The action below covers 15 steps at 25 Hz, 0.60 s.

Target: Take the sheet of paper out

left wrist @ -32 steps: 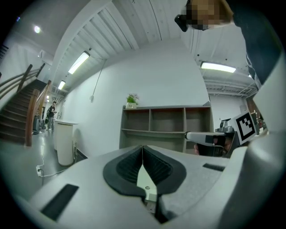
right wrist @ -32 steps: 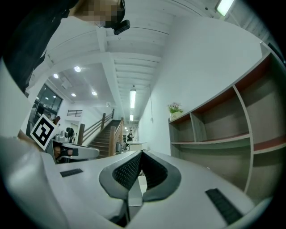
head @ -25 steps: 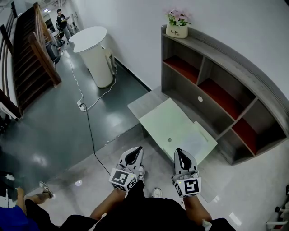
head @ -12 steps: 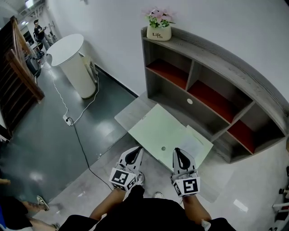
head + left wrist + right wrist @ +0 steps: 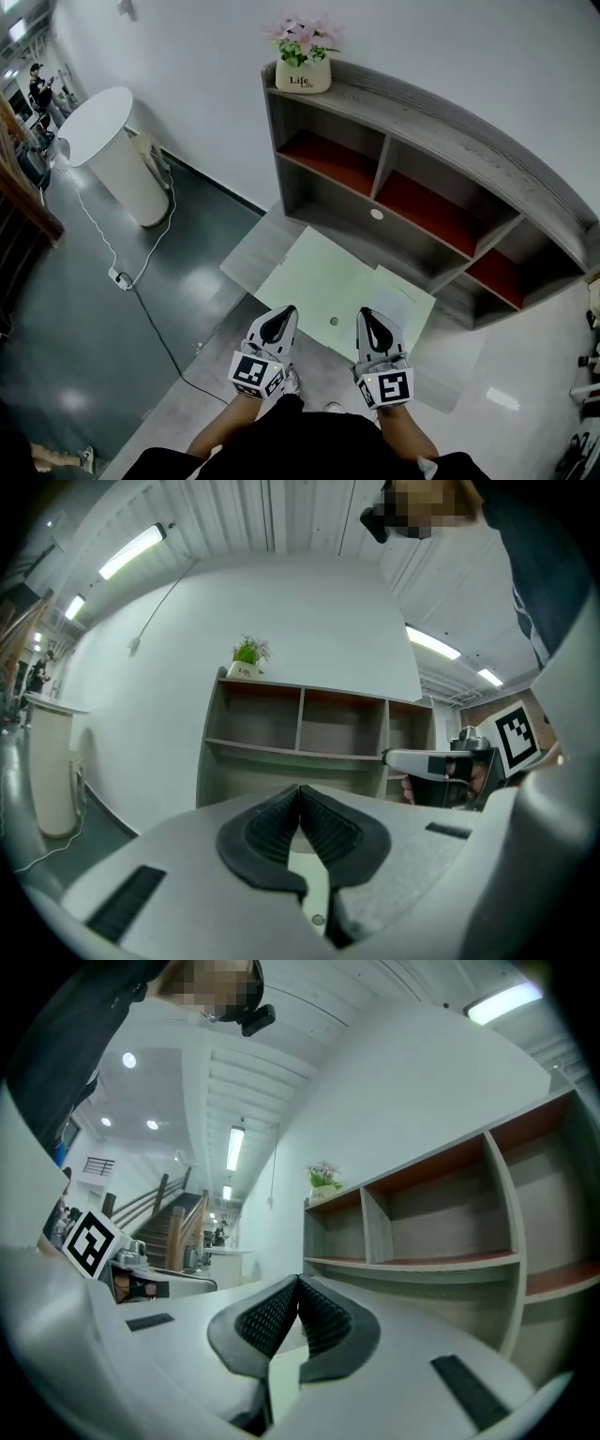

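Before a low pale-green counter [image 5: 300,272], a person stands with a pair of tongs in each hand, both held level and pointing toward twelve o'clock in the head view. The left tongs [image 5: 284,312] are pressed together with nothing between their ribbed black pads, as the left gripper view shows. The right tongs [image 5: 367,315] are likewise pressed together and empty, their pads meeting at the tips in the right gripper view. The sheet of paper [image 5: 401,302] lies flat on the counter's right-hand end, at about one o'clock from the right tongs and apart from them, touched by neither pair. A small round hole [image 5: 334,321] shows in the counter top between the two pairs. Behind the counter, at twelve o'clock, a grey shelf unit [image 5: 441,141] with red-lined compartments stands against the white wall [image 5: 450,47]. A flower pot [image 5: 302,75] with pink blooms sits on the shelf unit's top at its left end. At ten o'clock a white pedestal table [image 5: 103,150] stands on the dark glossy floor [image 5: 112,375], a cable [image 5: 150,309] trails past it, and another person [image 5: 39,82] is visible far off on that side
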Tool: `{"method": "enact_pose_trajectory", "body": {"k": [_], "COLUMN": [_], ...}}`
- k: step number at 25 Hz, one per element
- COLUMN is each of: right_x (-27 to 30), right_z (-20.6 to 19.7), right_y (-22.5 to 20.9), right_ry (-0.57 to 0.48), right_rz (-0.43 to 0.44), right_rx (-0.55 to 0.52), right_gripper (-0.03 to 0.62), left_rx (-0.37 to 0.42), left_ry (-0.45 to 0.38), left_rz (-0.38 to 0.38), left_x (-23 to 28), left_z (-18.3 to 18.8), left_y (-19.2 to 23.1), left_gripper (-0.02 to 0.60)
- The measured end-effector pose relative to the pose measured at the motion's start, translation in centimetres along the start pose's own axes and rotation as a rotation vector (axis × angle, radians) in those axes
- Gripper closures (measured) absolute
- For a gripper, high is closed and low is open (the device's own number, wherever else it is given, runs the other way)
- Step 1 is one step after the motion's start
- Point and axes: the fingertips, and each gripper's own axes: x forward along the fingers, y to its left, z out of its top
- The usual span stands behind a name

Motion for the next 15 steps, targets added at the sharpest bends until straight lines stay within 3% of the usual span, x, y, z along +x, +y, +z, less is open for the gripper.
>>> {"method": "enact_pose_trajectory", "body": {"k": [11,15], "right_x": [1.6,0.5], "right_z": [-1.0,-1.4], "right_y": [-1.8,-2.8], "right_ry": [0.048,0.065], "right_rz": [-0.206,-0.298], "right_rx": [-0.023,-0.021], "right_gripper": [0.579,0.579], "left_rx": [-0.003,-0.017], "left_ry": [0.013,0.080], "left_rz": [-0.172,-0.243], "left_x": [3.7,5.5], "left_z": [0.4,-1.2], "left_y": [3.0,2.3], "left_gripper": [0.574,0.574]}}
